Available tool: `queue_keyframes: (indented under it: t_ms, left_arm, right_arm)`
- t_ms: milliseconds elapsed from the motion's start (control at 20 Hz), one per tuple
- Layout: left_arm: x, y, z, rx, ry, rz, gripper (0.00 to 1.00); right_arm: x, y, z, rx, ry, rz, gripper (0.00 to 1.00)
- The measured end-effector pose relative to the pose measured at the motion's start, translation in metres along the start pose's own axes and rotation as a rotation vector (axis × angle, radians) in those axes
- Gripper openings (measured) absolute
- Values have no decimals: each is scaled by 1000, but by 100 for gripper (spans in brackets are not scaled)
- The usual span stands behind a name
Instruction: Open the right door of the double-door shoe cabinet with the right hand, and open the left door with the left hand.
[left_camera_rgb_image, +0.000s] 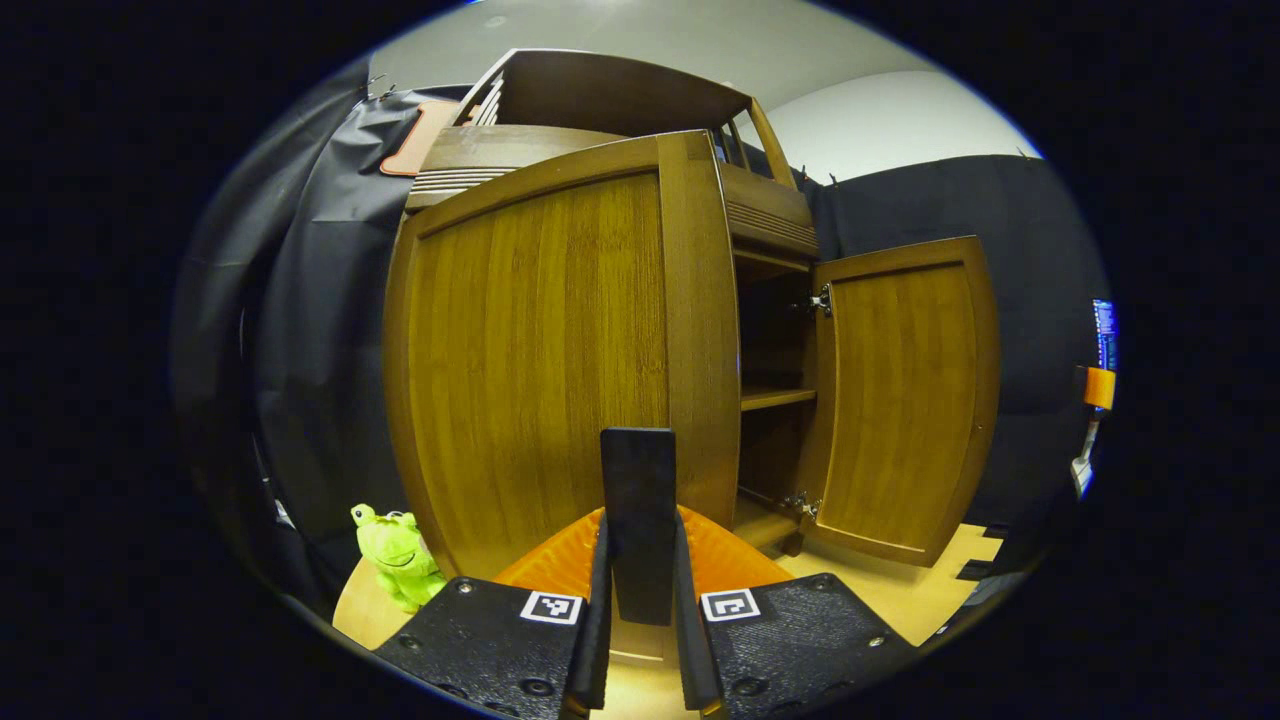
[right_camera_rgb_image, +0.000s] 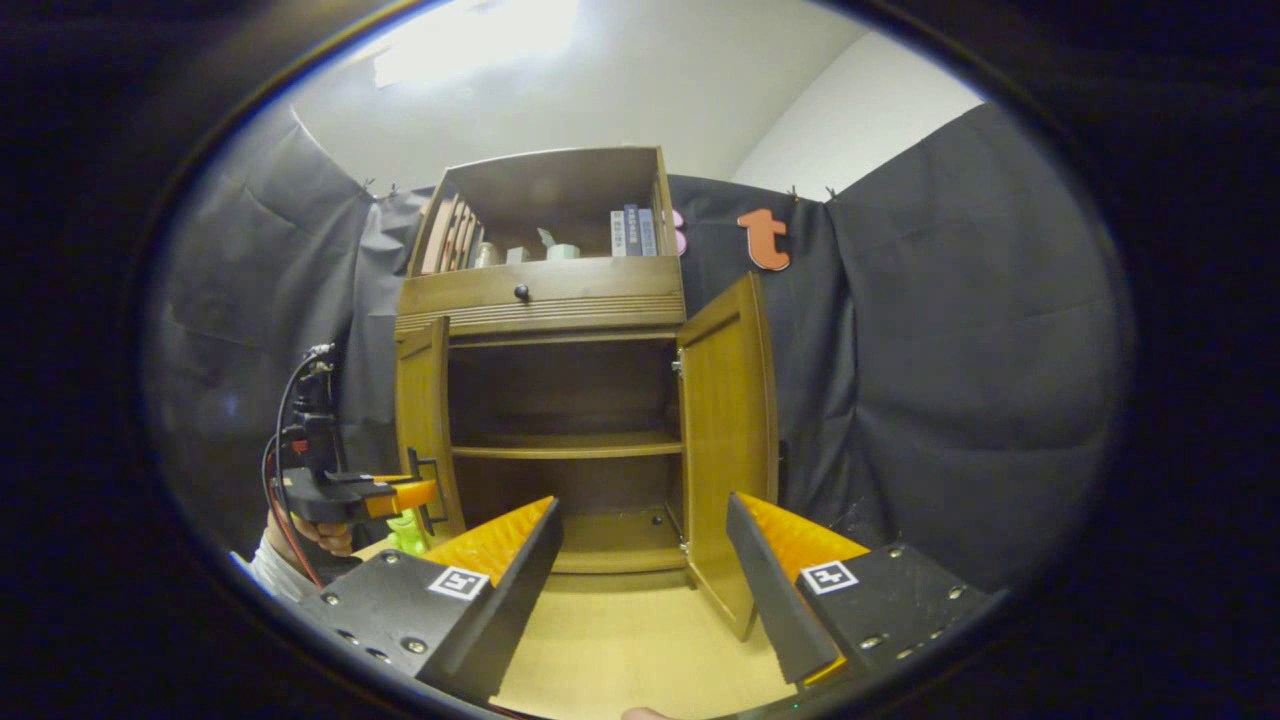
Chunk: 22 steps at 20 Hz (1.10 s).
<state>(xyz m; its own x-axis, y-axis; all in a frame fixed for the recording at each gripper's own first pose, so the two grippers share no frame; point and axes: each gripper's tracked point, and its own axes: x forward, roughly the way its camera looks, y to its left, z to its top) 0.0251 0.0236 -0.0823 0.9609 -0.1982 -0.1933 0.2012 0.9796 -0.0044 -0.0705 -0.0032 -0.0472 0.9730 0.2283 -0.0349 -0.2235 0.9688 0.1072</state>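
The left gripper (left_camera_rgb_image: 640, 600) is closed on the dark handle (left_camera_rgb_image: 638, 520) of the left door (left_camera_rgb_image: 540, 350), which stands swung out from the shoe cabinet (right_camera_rgb_image: 560, 300). The right gripper (right_camera_rgb_image: 645, 580) has its fingers wide apart and holds nothing. Behind it, the right door (right_camera_rgb_image: 725, 440) stands open beside bare shelves.

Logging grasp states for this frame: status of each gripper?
Left gripper: shut on the dark handle of the brown wooden left cabinet door.
Right gripper: open, holding nothing.

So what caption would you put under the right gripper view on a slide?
Both cabinet doors open, shelf bare; right tongs open in front, left tongs at the left door's handle.
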Motion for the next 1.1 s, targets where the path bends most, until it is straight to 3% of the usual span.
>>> queue_keyframes:
  t_ms: [650, 1100]
  left_arm:
    - [-69, 38, -5, 27, 5, 25, 29]
    - [-93, 76, -13, 52, 43, 112, 29]
  right_arm:
    - [7, 34, 13, -20, 33, 80, 95]
    - [13, 31, 4, -31, 54, 55, 95]
